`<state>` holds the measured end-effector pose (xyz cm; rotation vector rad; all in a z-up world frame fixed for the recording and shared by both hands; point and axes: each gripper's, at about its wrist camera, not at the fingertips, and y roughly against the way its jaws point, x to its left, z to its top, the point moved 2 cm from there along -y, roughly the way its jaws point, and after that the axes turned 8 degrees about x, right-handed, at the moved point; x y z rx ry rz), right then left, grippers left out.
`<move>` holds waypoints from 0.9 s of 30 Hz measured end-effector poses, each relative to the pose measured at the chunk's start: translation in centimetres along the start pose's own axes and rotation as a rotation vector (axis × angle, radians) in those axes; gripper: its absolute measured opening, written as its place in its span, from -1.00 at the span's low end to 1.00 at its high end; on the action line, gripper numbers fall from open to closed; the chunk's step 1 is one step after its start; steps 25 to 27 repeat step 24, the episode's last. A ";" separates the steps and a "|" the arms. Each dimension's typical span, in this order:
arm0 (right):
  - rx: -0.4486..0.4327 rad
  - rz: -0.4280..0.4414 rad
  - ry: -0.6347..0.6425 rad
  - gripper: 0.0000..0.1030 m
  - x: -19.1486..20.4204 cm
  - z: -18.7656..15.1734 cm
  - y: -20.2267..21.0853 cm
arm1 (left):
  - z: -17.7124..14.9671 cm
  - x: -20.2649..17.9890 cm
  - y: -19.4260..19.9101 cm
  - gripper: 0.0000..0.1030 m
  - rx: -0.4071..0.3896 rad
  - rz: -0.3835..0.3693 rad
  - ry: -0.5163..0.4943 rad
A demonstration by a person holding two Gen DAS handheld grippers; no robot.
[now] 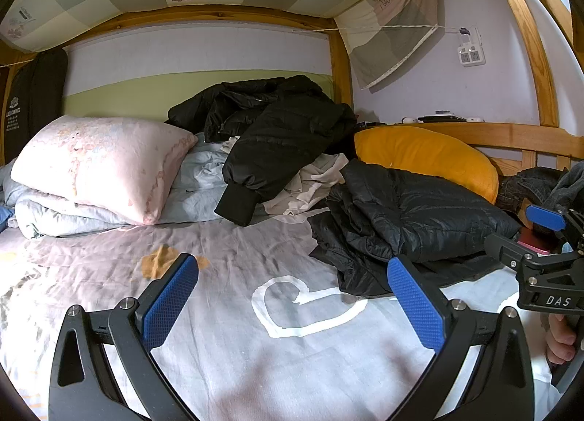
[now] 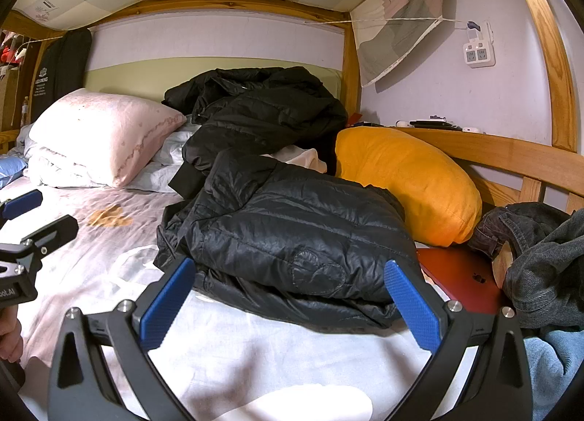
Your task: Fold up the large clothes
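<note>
A folded black puffer jacket (image 2: 292,238) lies on the bed sheet (image 2: 226,348), just ahead of my open, empty right gripper (image 2: 288,297). It also shows in the left wrist view (image 1: 412,220), ahead and to the right of my open, empty left gripper (image 1: 292,297). A second black jacket (image 1: 277,129) lies crumpled at the back over a white garment (image 1: 314,180); it also shows in the right wrist view (image 2: 262,111). The right gripper shows at the right edge of the left wrist view (image 1: 547,238). The left gripper shows at the left edge of the right wrist view (image 2: 25,224).
A pink pillow (image 1: 98,165) rests on a bundled blue quilt (image 1: 197,180) at the back left. An orange pillow (image 2: 405,180), a red laptop (image 2: 463,282) and dark denim clothes (image 2: 540,257) lie at the right by the wooden bed rail (image 2: 511,151).
</note>
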<state>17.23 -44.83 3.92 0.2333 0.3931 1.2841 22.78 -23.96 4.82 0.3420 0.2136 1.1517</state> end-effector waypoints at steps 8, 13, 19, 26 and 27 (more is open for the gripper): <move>0.000 0.000 -0.001 1.00 0.0 0.0 0.0 | 0.0 0.0 0.0 1.00 0.001 0.000 0.001; 0.000 0.000 -0.001 1.00 0.0 0.0 0.0 | -0.1 -0.1 0.0 1.00 0.003 -0.002 -0.002; 0.005 0.004 0.000 1.00 0.0 0.0 -0.1 | -0.1 -0.1 -0.1 1.00 0.004 -0.001 -0.001; 0.006 0.006 0.000 1.00 0.0 -0.1 -0.3 | -0.1 -0.1 0.0 1.00 0.002 -0.001 -0.002; 0.006 0.006 0.000 1.00 0.0 -0.1 -0.3 | -0.1 -0.1 0.0 1.00 0.002 -0.001 -0.002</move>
